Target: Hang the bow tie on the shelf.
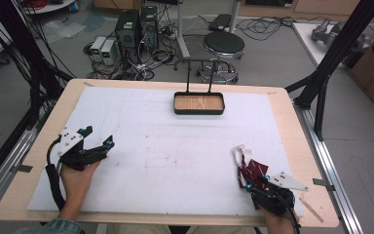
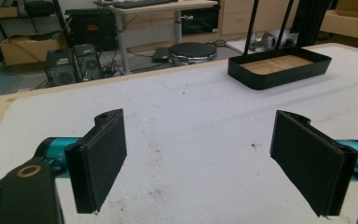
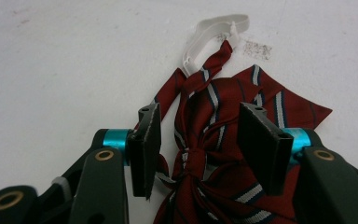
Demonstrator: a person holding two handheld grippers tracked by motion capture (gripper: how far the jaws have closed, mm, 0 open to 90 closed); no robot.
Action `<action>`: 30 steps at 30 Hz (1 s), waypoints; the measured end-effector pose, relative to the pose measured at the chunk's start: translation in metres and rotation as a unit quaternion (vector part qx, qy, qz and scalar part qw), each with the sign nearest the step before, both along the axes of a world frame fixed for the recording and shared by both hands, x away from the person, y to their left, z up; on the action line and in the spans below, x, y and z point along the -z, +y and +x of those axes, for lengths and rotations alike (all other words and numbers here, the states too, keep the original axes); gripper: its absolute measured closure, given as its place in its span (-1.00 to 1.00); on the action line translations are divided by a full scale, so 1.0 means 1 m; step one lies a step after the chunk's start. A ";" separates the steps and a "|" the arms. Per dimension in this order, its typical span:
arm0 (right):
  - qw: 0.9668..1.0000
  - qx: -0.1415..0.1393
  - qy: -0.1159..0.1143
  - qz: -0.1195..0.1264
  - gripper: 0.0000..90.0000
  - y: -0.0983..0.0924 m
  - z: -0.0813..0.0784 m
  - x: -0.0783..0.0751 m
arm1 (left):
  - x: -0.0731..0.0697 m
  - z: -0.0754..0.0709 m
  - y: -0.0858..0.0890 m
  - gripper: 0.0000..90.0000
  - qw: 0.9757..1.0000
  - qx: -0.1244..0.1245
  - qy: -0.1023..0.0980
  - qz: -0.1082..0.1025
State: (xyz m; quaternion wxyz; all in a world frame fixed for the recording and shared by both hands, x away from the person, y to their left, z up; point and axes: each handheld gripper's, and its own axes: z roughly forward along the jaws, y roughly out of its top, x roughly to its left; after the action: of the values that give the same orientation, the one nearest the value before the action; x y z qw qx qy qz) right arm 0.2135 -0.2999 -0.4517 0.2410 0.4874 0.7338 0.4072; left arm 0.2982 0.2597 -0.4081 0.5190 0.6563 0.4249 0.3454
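A dark red striped bow tie (image 3: 209, 140) with a white strap (image 3: 209, 35) lies on the white mat near the front right; in the high view the bow tie (image 1: 249, 168) sits just ahead of my right hand. My right gripper (image 3: 200, 149) is open, its jaws standing on either side of the tie's knot without closing on it; from above the right gripper (image 1: 257, 183) is at the tie's near edge. My left gripper (image 2: 200, 158) is wide open over bare mat with nothing between its pads; the left gripper (image 1: 97, 141) is at the front left.
A black tray (image 1: 199, 104) with a wooden floor and a tall wire handle stands at the mat's far middle, also seen as the tray (image 2: 279, 70) ahead of the left gripper. A stool (image 1: 223, 45), computers and cables lie beyond the table.
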 end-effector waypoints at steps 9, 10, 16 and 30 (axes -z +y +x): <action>1.000 0.000 0.027 -0.011 0.33 0.000 0.005 0.004 | 0.001 0.000 -0.001 -0.58 1.000 0.002 0.002 0.004; 1.000 -0.001 0.029 -0.010 0.36 0.000 0.005 0.004 | 0.001 0.000 -0.001 -0.58 1.000 0.002 0.003 0.005; 1.000 0.000 0.021 -0.022 0.64 0.003 0.004 0.001 | 0.001 0.000 -0.002 -0.58 1.000 0.003 0.003 0.004; 0.997 0.021 -0.057 -0.044 0.67 0.001 0.009 -0.030 | 0.002 0.001 -0.003 -0.57 1.000 0.004 0.005 0.009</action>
State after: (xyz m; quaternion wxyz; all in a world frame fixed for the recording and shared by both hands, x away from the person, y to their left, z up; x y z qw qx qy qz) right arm 0.2224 -0.2993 -0.4217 0.3126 0.4672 0.7258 0.3966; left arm 0.2996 0.2570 -0.4098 0.5126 0.6644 0.4217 0.3433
